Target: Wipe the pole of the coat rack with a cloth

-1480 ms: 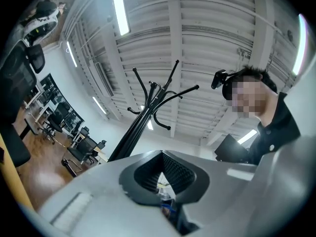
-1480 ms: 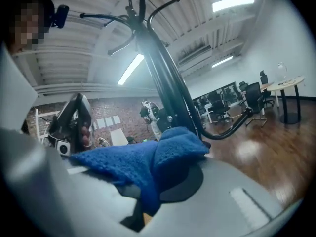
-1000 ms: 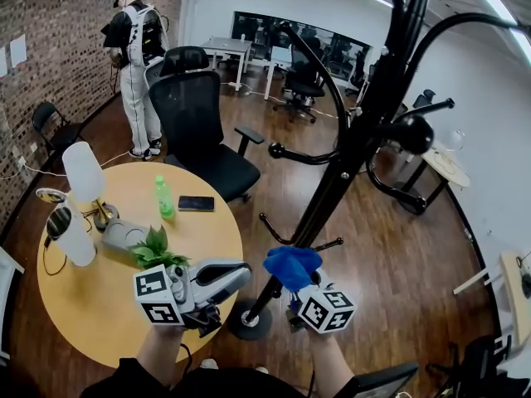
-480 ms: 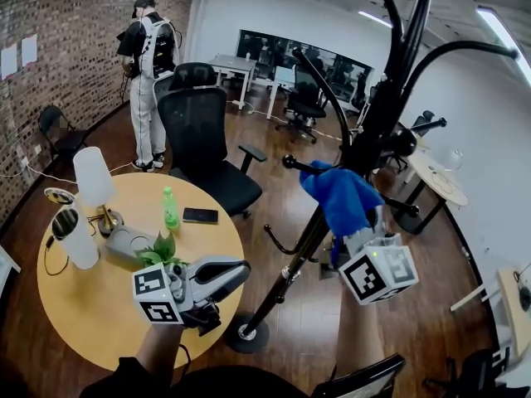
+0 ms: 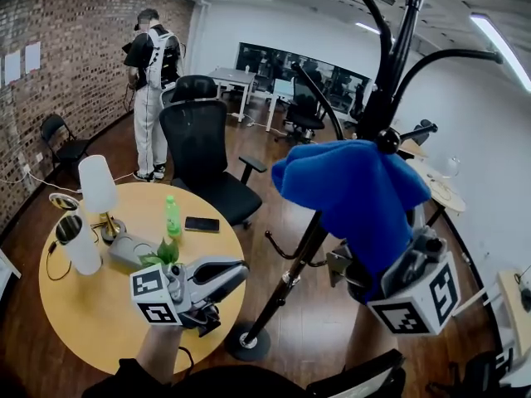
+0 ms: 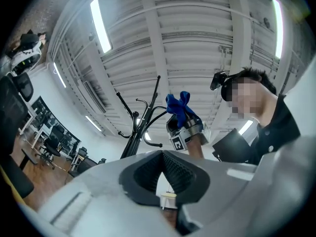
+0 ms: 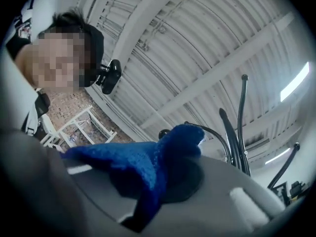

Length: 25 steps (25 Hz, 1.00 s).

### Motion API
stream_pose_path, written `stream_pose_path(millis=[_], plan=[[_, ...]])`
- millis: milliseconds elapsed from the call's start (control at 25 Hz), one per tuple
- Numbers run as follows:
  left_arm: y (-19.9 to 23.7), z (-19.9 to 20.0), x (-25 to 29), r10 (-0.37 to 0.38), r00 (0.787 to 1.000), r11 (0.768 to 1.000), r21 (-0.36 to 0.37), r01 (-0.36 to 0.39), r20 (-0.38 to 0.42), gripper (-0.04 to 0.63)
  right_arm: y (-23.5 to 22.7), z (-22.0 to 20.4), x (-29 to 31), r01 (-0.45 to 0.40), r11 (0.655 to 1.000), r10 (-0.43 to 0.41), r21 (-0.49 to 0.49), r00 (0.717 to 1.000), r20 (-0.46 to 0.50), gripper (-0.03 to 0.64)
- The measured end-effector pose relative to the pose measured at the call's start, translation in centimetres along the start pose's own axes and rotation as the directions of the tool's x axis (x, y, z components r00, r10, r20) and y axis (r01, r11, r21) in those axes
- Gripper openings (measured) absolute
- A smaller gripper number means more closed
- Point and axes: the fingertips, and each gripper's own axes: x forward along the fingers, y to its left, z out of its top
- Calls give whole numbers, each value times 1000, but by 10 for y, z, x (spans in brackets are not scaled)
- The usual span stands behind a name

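Right gripper [image 7: 170, 181]: the jaws are clamping down on the blue cloth [image 5: 357, 193], which is bunching up out of them and draping over the tips. Left gripper [image 5: 224, 272]: the pads are meeting at the tips with nothing between them. It is hanging idle at about 7 o'clock in the head view, above the edge of the round table [image 5: 83, 322].

The cloth is sitting high against the coat rack [image 5: 377, 106], at about 2 o'clock from the frame centre. It is covering the pole [image 5: 290, 276] just under the knobbed hook [image 5: 387, 140]. We are reading this as contact with the pole, but the folds are hiding the actual touching surface, so we cannot confirm it.

Progress, as judged: the wipe is under way and the cloth is at the top end of the shaft. Below it, the pole is running bare toward 7 o'clock down to the round base [image 5: 247, 341]. No dust or streaks are showing, so we cannot tell which lengths are already clean. We are logging the lower shaft as possibly still to do.

Surroundings: a black office chair [image 5: 203, 139] is standing at 11 o'clock. Beyond it, a person [image 5: 149, 81] is standing by the brick wall.
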Motion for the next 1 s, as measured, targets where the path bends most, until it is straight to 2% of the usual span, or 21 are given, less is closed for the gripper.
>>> stream_pose_path(millis=[80,160,280,360,480,600,720,1000], plan=[[1,-1,-1,4,1000,1000,-3,-4,-1,0,-11,-11,-3,38,999,-38,-3,999,-29,23],[2,-4,-2,5,1000,1000,-10,-6,-4,0,-34,-36,-10,119,992,-116,28,990,-81,23],[1,-7,-3,7,1000,1000,-27,-7,-14,0,-84,-91,-31,286,953,-263,101,946,-192,23],[0,-11,-2,11,1000,999,-45,-12,-20,0,-103,-129,-52,351,925,-307,143,915,-262,23],[4,-19,-2,23,999,997,-73,-26,-34,0,-102,-161,-83,412,900,-348,144,877,-331,23],[11,-27,-2,30,999,995,-97,-34,-45,0,-86,-205,-117,438,884,-337,166,841,-424,23],[19,-38,-1,37,998,991,-130,-44,-57,0,-65,-261,-160,468,862,-306,196,788,-535,23],[26,-61,0,34,996,980,-193,-50,-88,0,-19,-370,-247,584,760,-202,286,630,-750,23]])
